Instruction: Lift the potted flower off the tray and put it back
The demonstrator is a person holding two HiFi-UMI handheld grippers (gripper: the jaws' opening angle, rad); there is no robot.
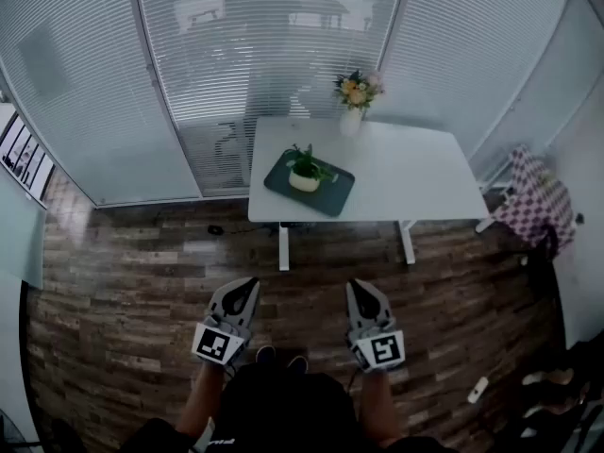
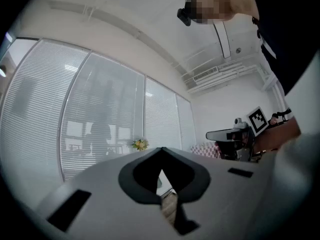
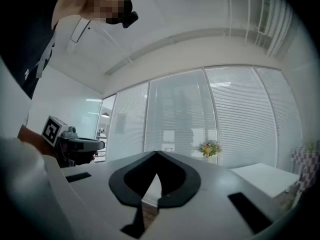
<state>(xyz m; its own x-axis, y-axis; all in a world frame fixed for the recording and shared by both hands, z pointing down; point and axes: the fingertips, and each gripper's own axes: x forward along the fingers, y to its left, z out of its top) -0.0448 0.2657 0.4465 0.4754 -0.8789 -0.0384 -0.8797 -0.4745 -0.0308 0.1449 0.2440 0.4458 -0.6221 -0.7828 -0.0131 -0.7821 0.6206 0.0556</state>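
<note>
Approach phase: left tool [image 1: 247,287] and right tool [image 1: 358,288], both closed and empty, are well apart from the potted flower [image 1: 305,170] on its tray [image 1: 332,196]; the next move calls for advancing to the tabletop [image 1: 415,177] and opening a tool.

Office: slatted blinds [image 1: 85,83], white table [image 1: 415,173]

Behind the white table [image 1: 415,173], a figure [image 1: 269,26] past the blinds [image 1: 85,83] is only a blurred silhouette. A dark speck [image 1: 216,229] on the floor by the table's left leg is too small to tell. In both gripper views, the bodies of the left gripper [image 1: 249,285] and right gripper [image 1: 360,287] hide the tray [image 1: 335,196] and potted flower [image 1: 304,170] on the table.
</note>
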